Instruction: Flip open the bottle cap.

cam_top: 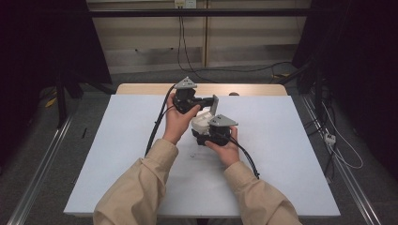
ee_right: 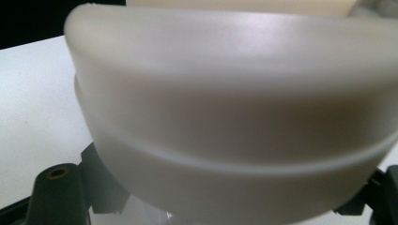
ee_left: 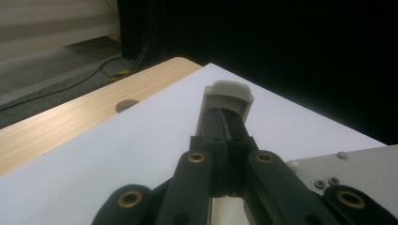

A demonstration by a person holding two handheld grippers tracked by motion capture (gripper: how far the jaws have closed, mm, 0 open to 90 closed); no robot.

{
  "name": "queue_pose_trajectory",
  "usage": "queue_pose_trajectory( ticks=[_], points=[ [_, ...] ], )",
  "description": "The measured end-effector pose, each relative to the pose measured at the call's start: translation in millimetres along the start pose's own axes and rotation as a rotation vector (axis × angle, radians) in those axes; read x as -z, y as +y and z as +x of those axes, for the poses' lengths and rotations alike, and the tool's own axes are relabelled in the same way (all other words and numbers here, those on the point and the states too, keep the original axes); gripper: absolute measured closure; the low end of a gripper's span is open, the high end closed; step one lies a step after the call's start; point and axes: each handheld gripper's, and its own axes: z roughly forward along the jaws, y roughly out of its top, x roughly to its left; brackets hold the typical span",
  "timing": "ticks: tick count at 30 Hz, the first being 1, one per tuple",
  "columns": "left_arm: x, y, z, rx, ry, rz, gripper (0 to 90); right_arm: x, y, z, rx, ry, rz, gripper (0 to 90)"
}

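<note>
A pale wooden table (cam_top: 141, 88) stands on a grey floor, nearly all of its top covered by a white sheet (cam_top: 117, 154) that leaves a strip of bare wood along the far edge. A round hole (ee_left: 126, 105) sits in that wooden strip just beyond the sheet's edge. Faint dark marks (cam_top: 192, 155) dot the sheet near its middle.

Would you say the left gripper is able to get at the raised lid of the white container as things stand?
Probably yes: the left gripper is already shut on the lid, with nothing in its way.
</note>
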Motion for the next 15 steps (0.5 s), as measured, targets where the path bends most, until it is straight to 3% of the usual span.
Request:
queue_pose_trajectory(
  ticks=[15],
  points=[
    [-10.0,-2.7,-0.2,0.004,-0.006,-0.001,90.0,0.0,0.0,-0.4,0.000,0.001,0.000,18.4]
  ],
)
